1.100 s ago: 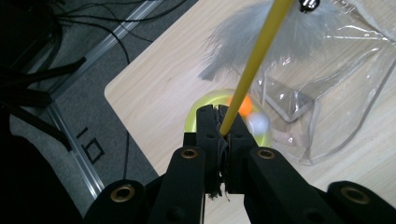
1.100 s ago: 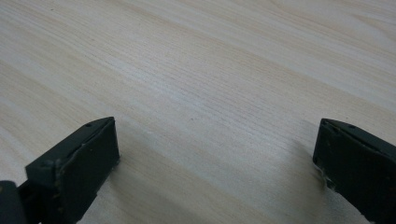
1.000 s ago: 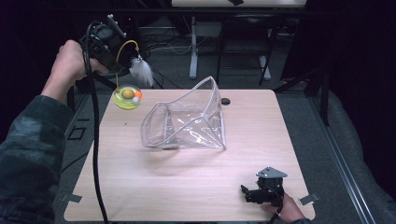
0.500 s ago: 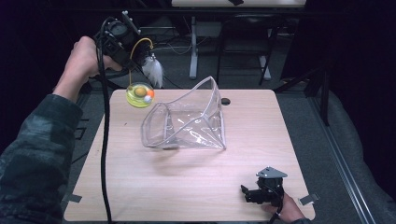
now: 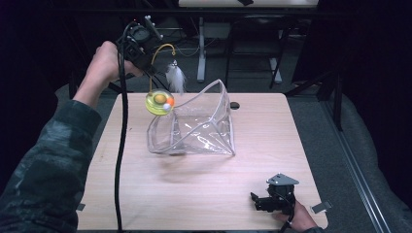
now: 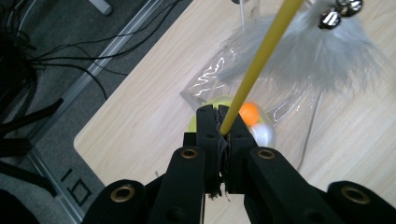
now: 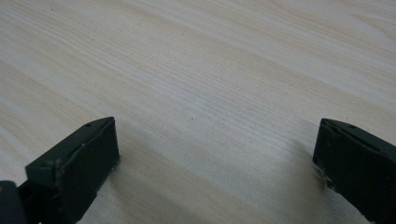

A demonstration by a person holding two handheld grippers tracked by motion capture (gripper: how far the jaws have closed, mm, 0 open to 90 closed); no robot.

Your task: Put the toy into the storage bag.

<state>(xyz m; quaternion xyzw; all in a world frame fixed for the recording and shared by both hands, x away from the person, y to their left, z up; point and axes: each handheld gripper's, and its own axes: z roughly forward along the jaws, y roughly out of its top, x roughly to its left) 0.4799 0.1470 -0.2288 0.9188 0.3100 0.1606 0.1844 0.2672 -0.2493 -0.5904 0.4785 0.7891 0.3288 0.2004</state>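
Note:
A cat toy hangs from my left gripper, which is shut on its thin yellow wand. A white feather tuft with small bells dangles from the wand. Below it hangs a yellow-green transparent ball holding an orange and a white bead. The ball sits just above the left rim of a clear plastic bag that lies open on the wooden table. My right gripper rests open on the table near its front right corner, nothing between its jaws.
A black cable trails from the left gripper down across the table's left side. A small dark hole marks the table's far edge. Dark floor, cables and chair legs lie beyond the table.
The left hand has carried the toy rightward, from beyond the table's far left corner to the bag's left rim. The right gripper has stayed put.

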